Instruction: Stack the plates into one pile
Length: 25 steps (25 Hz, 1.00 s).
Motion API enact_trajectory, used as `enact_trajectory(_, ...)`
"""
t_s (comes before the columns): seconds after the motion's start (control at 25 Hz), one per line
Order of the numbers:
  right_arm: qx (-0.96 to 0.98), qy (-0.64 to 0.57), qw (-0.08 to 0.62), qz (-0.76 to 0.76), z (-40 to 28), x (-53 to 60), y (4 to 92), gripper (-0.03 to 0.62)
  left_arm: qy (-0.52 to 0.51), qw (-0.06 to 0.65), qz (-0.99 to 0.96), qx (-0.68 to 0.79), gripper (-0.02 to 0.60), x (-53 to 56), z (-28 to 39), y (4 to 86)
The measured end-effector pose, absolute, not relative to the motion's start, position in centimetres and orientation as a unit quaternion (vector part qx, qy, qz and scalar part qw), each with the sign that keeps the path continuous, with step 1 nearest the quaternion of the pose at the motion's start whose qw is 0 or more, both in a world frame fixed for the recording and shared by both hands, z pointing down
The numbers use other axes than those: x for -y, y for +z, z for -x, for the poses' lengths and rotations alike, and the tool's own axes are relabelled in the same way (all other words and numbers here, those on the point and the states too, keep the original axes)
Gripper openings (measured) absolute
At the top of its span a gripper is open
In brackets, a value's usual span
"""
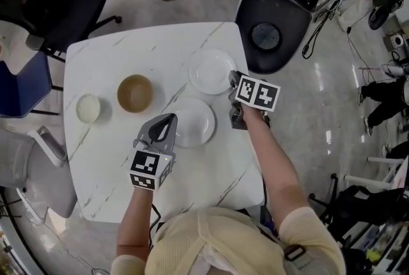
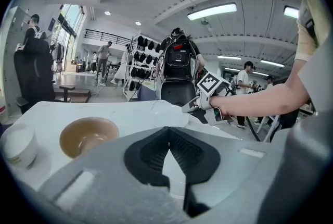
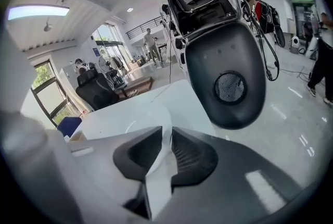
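Two white plates lie on the white marble table [image 1: 108, 158]. My right gripper [image 1: 232, 81] [image 3: 166, 132] is rolled over and shut on the right rim of the far plate [image 1: 209, 70] [image 3: 143, 116], whose white edge fills the gap between the pads. The near plate [image 1: 195, 123] [image 2: 173, 168] lies just in front of it. My left gripper [image 1: 167, 120] [image 2: 169, 132] is shut at that plate's left rim with nothing held; the plate shows below its meeting tips. From the left gripper view, the right gripper [image 2: 190, 108] appears across the table.
A brown bowl [image 1: 135, 93] [image 2: 86, 135] and a small white cup [image 1: 88, 107] [image 2: 18, 145] stand on the table's left. A black chair [image 1: 271, 31] [image 3: 226, 77] is pushed close to the far right corner. More chairs stand at the left [image 1: 70, 18].
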State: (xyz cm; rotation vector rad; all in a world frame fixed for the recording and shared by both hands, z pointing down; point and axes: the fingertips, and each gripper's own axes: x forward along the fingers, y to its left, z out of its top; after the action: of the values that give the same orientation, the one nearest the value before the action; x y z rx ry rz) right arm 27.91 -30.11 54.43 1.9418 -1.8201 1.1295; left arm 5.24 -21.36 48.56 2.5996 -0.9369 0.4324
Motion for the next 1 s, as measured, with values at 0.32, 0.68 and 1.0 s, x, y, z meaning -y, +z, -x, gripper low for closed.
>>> enact_trajectory(0.32,0.635,0.389,0.094,-0.661,-27.1,29.1,52.6,0.047,0.147,0.163,-0.915,0.338,0.001,20.8,-4.9,47.6)
enact_trajectory(0.68,0.659,0.391,0.02,-0.642,-25.4,28.8,49.6,0.023,0.137,0.153,-0.914,0.35,0.0,20.4,-3.6,46.3)
enact_trajectory(1.0,0.693,0.357,0.006,-0.626,-23.2,27.6,46.2,0.015,0.127,0.152,-0.91,0.364,0.0,19.0,-2.2,45.3)
